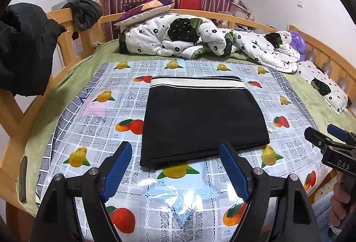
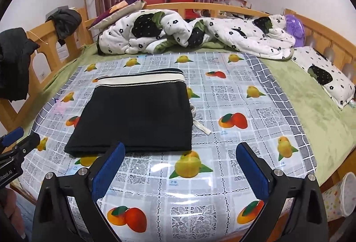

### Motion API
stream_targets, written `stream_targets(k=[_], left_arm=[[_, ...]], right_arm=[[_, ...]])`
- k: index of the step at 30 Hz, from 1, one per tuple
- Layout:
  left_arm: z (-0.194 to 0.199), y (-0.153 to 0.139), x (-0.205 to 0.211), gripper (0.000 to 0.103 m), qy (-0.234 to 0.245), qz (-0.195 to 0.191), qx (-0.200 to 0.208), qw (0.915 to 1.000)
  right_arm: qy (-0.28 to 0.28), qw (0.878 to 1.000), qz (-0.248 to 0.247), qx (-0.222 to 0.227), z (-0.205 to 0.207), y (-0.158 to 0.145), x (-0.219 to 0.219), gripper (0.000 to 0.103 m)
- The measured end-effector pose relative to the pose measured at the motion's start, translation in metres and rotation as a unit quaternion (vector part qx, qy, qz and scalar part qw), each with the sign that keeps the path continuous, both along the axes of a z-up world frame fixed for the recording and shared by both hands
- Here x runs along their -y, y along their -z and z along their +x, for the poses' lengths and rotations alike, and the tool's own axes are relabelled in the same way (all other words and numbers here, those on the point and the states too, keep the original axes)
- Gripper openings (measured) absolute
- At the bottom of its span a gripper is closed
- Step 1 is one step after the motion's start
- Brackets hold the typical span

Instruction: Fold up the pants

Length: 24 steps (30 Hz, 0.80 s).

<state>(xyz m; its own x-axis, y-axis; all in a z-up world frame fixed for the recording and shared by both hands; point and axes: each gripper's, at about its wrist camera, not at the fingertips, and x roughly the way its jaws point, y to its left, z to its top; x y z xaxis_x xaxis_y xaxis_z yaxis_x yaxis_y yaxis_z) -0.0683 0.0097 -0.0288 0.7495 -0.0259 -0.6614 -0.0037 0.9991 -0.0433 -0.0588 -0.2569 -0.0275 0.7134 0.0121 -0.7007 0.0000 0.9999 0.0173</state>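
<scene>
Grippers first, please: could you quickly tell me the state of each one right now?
Left gripper: open, holding nothing, just short of the folded black pants.
Right gripper: open, holding nothing, above the fruit-print plastic tablecloth.

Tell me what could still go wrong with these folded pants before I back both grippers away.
The white drawstring trails out from the right edge of the folded pants; the open right gripper could snag it and pull the fold apart. The glossy fruit-print tablecloth looks slick, so a nudge from the left gripper may slide the stack.
</scene>
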Motion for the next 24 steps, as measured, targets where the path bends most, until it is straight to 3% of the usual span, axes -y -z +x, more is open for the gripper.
stream_targets(k=[24], left_arm=[[0.0007, 0.0004, 0.0001, 0.08, 0.0, 0.011, 0.003, 0.9999]], right_arm=[[0.0, 1.0, 0.004, 0.0, -0.0014, 0.0015, -0.002, 0.099]])
